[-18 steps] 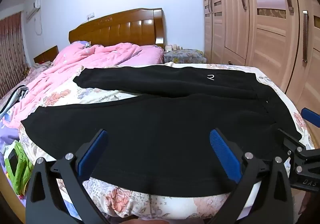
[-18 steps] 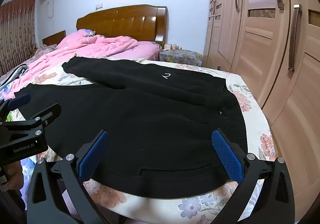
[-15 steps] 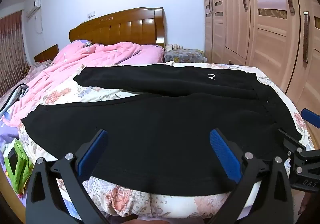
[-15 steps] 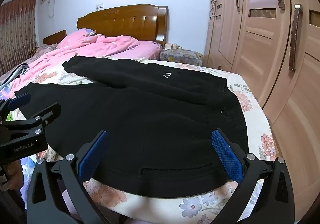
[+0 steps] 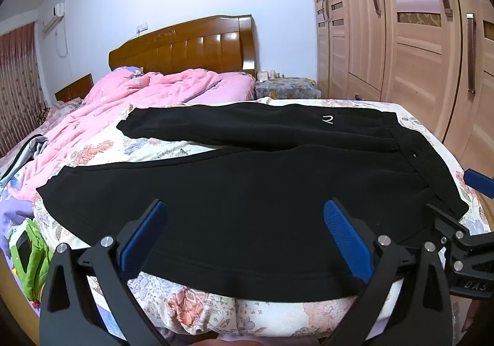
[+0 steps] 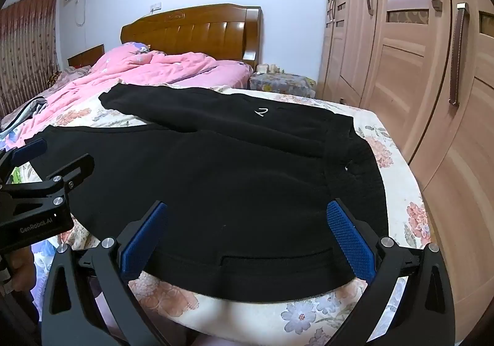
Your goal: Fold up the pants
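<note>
Black pants [image 5: 247, 191] lie spread flat across the foot of a bed, legs running to the left, waistband [image 5: 429, 160] at the right. A small white mark [image 6: 261, 111] shows on the far leg. My left gripper [image 5: 244, 222] hovers open above the near leg with nothing between its blue pads. My right gripper [image 6: 247, 225] hangs open over the seat of the pants [image 6: 231, 179], close to the near hem, holding nothing. Each gripper appears at the edge of the other's view: the right gripper [image 5: 457, 222] and the left gripper [image 6: 43, 166].
A floral sheet [image 5: 191, 312] covers the bed, with a pink quilt [image 5: 148, 92] bunched toward the wooden headboard [image 5: 191, 46]. Wardrobe doors [image 6: 432, 68] stand close on the right. A green item [image 5: 31, 256] and striped cloth [image 5: 24, 151] lie at the left edge.
</note>
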Demonstrator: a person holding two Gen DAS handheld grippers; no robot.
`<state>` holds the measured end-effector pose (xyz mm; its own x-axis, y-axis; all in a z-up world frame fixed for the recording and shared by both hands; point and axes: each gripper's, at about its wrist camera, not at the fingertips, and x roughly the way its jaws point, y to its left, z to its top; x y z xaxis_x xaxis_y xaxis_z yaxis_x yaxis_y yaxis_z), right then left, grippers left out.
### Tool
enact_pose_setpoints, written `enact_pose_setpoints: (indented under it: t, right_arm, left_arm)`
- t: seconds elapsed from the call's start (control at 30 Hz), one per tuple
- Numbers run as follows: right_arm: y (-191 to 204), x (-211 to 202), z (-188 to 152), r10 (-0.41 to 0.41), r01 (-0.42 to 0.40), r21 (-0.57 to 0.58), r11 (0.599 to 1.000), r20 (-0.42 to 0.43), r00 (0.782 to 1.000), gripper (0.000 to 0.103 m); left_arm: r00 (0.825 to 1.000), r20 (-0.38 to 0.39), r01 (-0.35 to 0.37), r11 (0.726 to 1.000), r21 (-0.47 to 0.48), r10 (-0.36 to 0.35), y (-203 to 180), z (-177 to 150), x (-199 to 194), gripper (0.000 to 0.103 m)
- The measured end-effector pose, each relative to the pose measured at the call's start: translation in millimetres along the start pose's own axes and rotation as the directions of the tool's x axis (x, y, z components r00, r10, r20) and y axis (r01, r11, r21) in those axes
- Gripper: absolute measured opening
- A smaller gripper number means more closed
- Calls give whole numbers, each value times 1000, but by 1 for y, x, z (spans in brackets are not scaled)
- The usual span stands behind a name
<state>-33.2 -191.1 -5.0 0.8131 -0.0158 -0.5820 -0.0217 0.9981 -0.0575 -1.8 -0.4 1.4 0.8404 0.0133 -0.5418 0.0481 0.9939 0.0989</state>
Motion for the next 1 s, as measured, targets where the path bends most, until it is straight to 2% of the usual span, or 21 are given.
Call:
enact_pose_setpoints:
  t: [1.0]
  right_arm:
    - [-1, 2, -6, 17, -17, 11, 1000, -10, 1000, 99]
  left_arm:
    - [1000, -3, 3, 1000, -3, -3, 6, -9, 0, 102]
